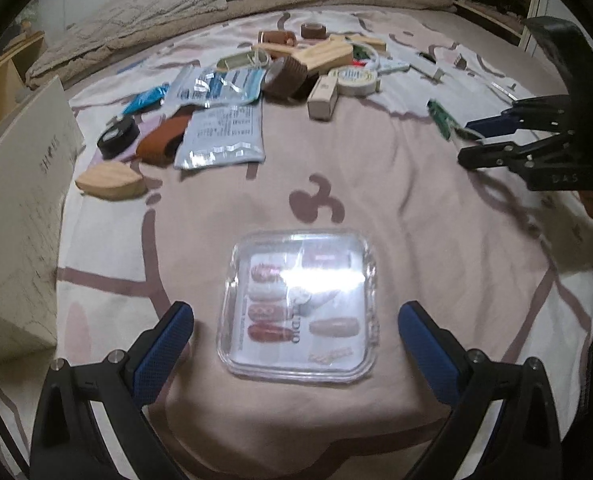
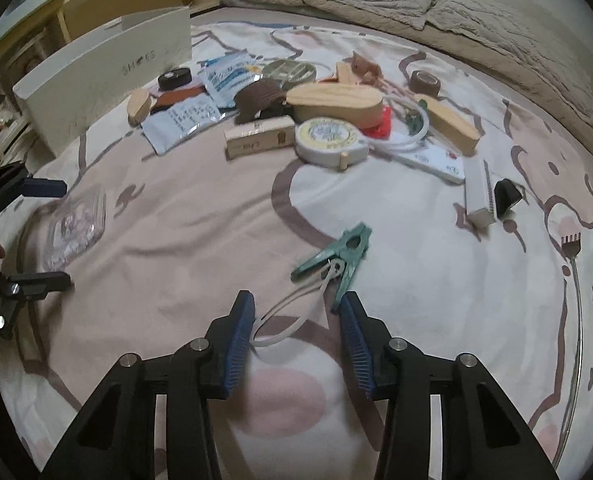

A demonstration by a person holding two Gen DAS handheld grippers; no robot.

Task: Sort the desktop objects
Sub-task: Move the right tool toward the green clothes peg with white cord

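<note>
My left tongs (image 1: 296, 320) are released, jaws spread wide. The clear case (image 1: 298, 306) of press-on nails lies flat on the bedspread (image 1: 416, 200) between the two blue pads (image 1: 162, 354), touching neither. In the right wrist view the same case (image 2: 76, 228) sits at the far left, between the left tongs' tips.

My right tongs (image 2: 294, 312) are also released, jaws apart at a moderate gap. A white loop (image 2: 292, 312) lies on the bedspread between the pads (image 2: 238, 344); its near end looks to touch the left pad, though I cannot confirm contact. The loop is attached to a green clip (image 2: 342, 258), which lies just ahead of the tips, its rear close to the right pad. In the left wrist view the right tongs (image 1: 470, 140) appear at the right edge with the clip (image 1: 442, 118) at their tips.

The remaining objects form a pile farther up the bed:
- round tape measure (image 2: 330, 136), touching a small carton (image 2: 258, 136);
- long wood block (image 2: 336, 104) behind them;
- foil pouches (image 1: 222, 134), a black disc (image 1: 118, 136) and a small wood piece (image 1: 110, 180) to the left.

A white box (image 1: 20, 200) stands at the left edge of the bed.
</note>
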